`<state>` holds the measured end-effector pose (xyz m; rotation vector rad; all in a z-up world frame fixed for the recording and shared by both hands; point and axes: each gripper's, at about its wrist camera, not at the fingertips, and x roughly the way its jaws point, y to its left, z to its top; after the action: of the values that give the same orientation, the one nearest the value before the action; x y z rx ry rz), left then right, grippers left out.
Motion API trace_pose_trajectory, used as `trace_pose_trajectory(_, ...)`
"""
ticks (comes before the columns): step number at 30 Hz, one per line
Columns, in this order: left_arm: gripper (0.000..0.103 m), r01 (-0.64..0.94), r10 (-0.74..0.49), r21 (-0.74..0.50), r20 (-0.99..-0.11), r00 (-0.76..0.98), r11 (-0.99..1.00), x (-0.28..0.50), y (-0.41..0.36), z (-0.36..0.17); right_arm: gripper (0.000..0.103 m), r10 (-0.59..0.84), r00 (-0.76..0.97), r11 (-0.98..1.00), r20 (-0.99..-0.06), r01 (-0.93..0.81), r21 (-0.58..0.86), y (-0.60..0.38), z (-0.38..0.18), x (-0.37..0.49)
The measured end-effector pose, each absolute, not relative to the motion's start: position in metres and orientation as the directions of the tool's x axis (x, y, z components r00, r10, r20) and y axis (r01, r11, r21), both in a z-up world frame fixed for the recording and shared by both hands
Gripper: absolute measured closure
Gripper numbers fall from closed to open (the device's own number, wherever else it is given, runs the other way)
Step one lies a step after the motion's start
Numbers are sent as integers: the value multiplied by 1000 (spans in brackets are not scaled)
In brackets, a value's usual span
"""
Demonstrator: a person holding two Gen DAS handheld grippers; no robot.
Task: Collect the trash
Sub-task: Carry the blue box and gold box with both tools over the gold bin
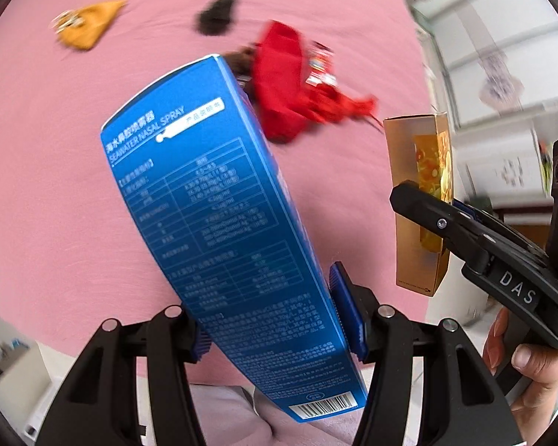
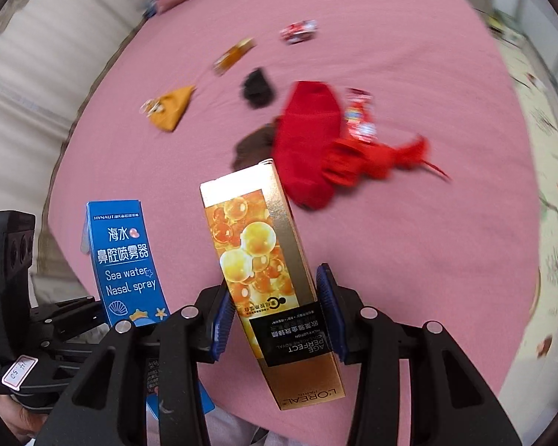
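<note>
— Two boxes, one in each of my tools. How does the left look to you?

— In the left wrist view, your left gripper (image 1: pixel 275 319) is clamped on the blue box (image 1: pixel 219 223). The box runs from the bottom centre of the frame up toward the middle, tilted left, and the blue pads (image 1: pixel 348 316) press on its sides.

— And my right?

— The right wrist view shows the right gripper (image 2: pixel 277 310) closed on the gold box (image 2: pixel 264 260), low in the centre and leaning slightly left. It also shows at the right edge of the left view, with a hand (image 1: pixel 520 364) on the handle at lower right.

— What do I see on the pink bedspread (image 2: pixel 409 260)?

— A red cloth (image 2: pixel 316 141) right of centre, with a red wrapper (image 2: pixel 361 119) just beside it. A black scrap (image 2: pixel 258 87) and a brown scrap (image 2: pixel 255 145) sit to its left. An orange triangular packet (image 2: pixel 171 109) lies at upper left, an amber wrapper (image 2: pixel 234 54) above it, and a red-and-white wrapper (image 2: pixel 299 31) near the top. All of those are blurred.
</note>
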<state>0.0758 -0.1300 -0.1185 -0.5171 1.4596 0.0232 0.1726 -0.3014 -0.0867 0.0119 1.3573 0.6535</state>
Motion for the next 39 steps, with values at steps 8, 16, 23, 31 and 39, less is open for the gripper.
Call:
trace_pose_trajectory(8,48,-108,-309,-319,-946,101,942,94,-227,-102,61,431,169,893,-886,-222,392,-416,-77,160)
trace_pose_trajectory(16,48,34,-349,-348,-936,39,937,118,-325,-102,61,400,252,915,-881,-57,399,-531,-76,157)
trace_pose_trajectory(23,48,140,-350,-349,-937,-12,927,140,-404,-107,61,384,283,909,-879,54,414,-611,-89,157)
trace_pose_trajectory(31,48,235,-319,-328,-945,-74,915,157,-474,-120,61,373,300,892,-878,146,429,-670,-102,162)
trace_pose_trajectory(39,48,325,-282,-320,-946,-161,890,176,-534,-144,61,367,307,849,-878,275,451,-723,-126,167)
